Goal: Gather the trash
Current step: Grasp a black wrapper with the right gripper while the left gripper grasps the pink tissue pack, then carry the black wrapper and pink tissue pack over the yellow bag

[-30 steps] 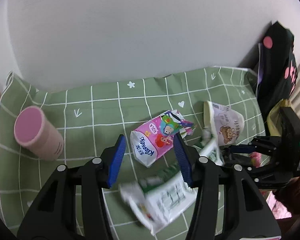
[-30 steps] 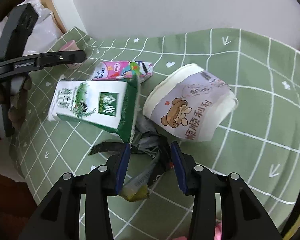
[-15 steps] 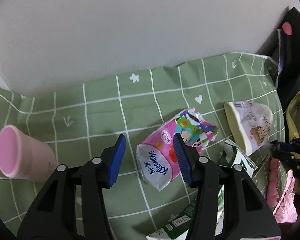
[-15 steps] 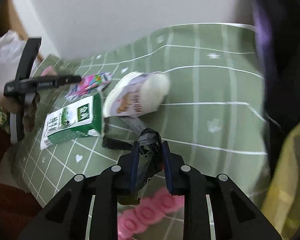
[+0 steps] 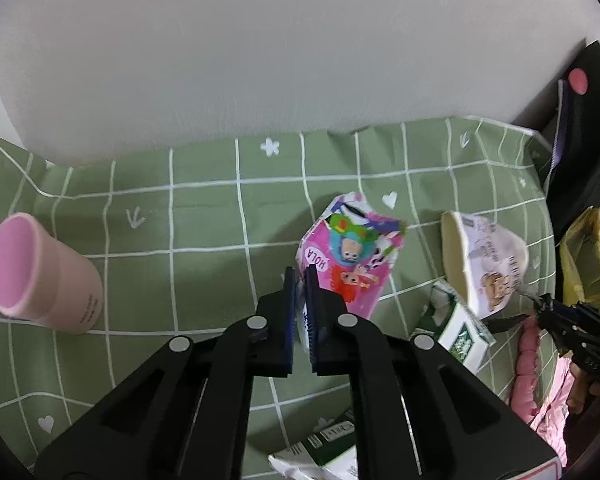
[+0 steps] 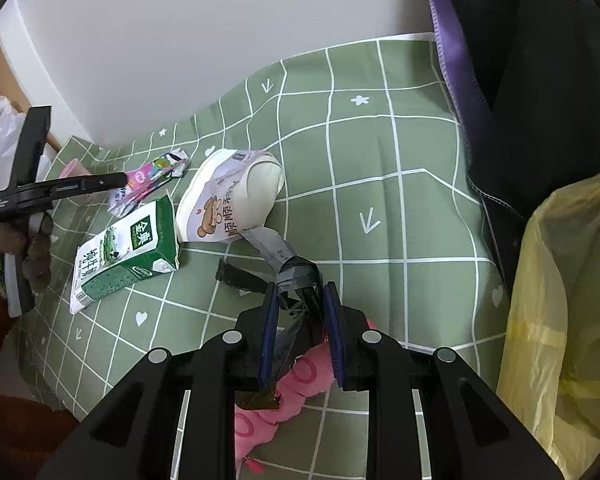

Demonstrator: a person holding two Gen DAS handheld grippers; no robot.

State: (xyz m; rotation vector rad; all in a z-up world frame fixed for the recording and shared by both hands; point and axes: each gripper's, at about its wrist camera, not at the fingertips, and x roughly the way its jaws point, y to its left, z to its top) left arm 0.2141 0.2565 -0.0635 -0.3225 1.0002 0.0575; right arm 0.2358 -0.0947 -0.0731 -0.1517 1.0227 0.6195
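Green checked tablecloth (image 5: 204, 216), white grid lines with small hearts, arrows and flowers, backed by a pale wall.

Left gripper (image 5: 300, 276), lower centre of the left wrist view: blue pads drawn narrow, clamped on the near edge of a pink tissue packet (image 5: 352, 256) printed with cartoon figures; packet centre frame, resting on the cloth.

Pink cup (image 5: 36, 276), left edge of the same view, upright, well apart from the packet.

Paper cup with bear print (image 6: 228, 200), on its side, centre left of the right wrist view, just beside the packet.

Green-and-white milk carton (image 6: 120, 252), lying flat, lower left of the paper cup, touching or nearly touching it; contact not clear.

Right gripper (image 6: 300, 300), lower centre of the right wrist view: fingers narrow, pinching a crumpled dark grey wrapper (image 6: 296, 276); one strip of it trailing up toward the paper cup, another lying left on the cloth.

Pink ridged item (image 6: 284, 392) under the right gripper, kind not clear.

Yellow plastic bag (image 6: 564, 312), right edge. Black fabric with pink spots (image 6: 540, 60), upper right.
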